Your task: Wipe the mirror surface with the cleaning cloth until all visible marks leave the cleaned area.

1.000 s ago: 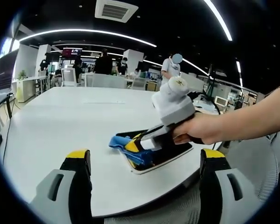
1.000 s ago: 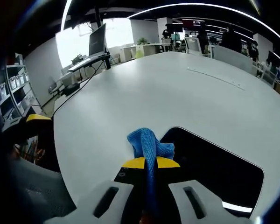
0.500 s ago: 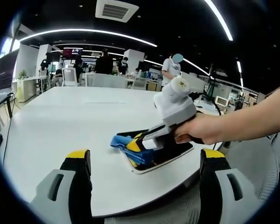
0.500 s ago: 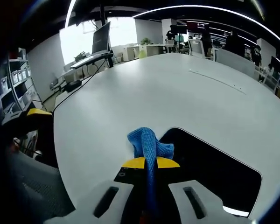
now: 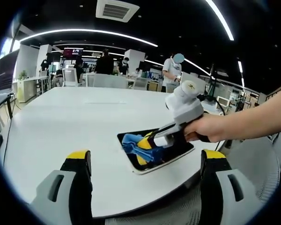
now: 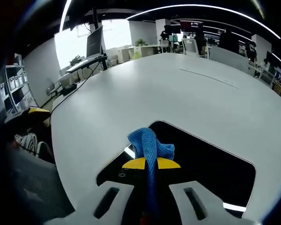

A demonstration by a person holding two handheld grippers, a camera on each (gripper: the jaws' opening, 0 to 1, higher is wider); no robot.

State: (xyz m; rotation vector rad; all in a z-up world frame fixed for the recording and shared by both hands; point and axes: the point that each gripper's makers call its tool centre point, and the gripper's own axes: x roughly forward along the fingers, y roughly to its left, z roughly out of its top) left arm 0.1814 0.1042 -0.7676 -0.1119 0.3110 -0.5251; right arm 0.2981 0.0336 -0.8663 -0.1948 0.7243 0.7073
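Dark mirror lying flat near the table edge, white-rimmed, reflecting ceiling light. Right gripper clenched on the blue cloth, yellow-tipped jaws pinching a fold with the bunched end pressed onto the mirror's near-left part. Held from the right by a hand, bare forearm reaching out to the frame's edge. In the right gripper view: gripper closed tight on the cloth, cloth standing up between the yellow tips, mirror spreading dark beneath and to the right, table white and broad beyond. Left gripper released, jaws spread wide apart, hovering off the table's near edge, well apart from the mirror, grasping nothing. Office behind: desks, chairs, people standing far off, long ceiling lights. Marks on the mirror: cannot tell at this size.
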